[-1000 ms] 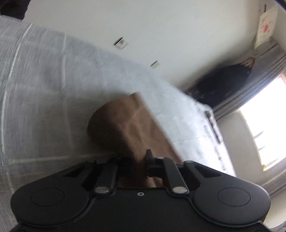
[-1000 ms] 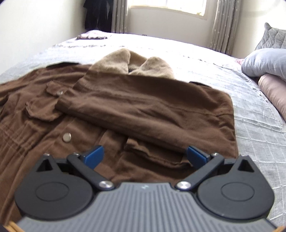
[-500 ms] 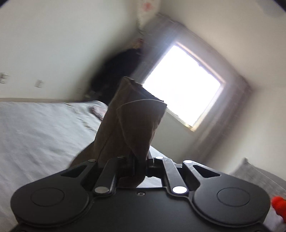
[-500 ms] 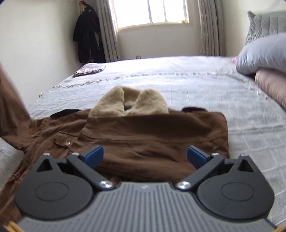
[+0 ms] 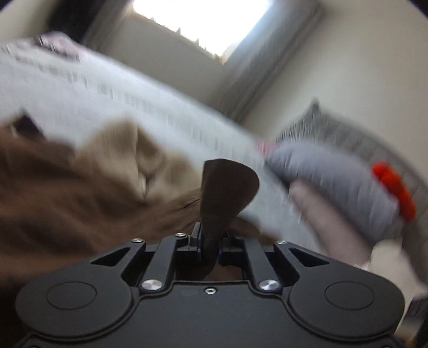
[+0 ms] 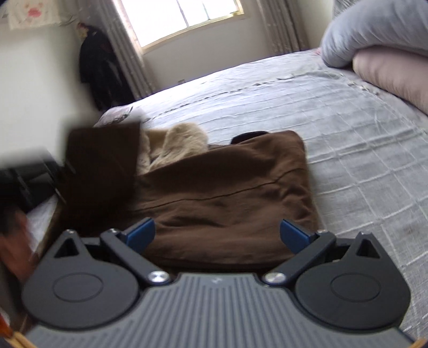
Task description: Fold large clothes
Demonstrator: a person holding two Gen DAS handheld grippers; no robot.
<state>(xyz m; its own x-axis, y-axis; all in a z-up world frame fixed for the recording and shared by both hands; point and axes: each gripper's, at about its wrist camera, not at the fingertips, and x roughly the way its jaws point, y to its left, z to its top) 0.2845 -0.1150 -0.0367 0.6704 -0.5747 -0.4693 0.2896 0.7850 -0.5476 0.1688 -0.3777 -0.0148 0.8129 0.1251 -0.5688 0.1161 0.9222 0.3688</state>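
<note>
A: Left gripper (image 5: 210, 242)?
B: Jaws clamped on a fold of dark brown fabric, the sleeve (image 5: 226, 192) of the jacket. The cloth fans up above the fingertips. That view is badly motion-blurred.

A: Right gripper (image 6: 217, 233)?
B: Jaws spread wide, blue pads (image 6: 140, 232) well apart, holding nothing. It hovers just over the near edge of the brown jacket (image 6: 227, 192).

A: Where's the jacket?
B: Flat on the grey quilted bedspread (image 6: 361, 150), tan fleece collar (image 6: 176, 144) pointing toward the window (image 6: 184, 18). Its right side is folded in. The lifted sleeve (image 6: 101, 166) hangs over its left part.

A: Anything else?
B: Grey pillow (image 6: 374, 29) stacked on a pink one (image 6: 393, 72) at the right. Dark garment (image 6: 101, 67) hanging by the curtain.
</note>
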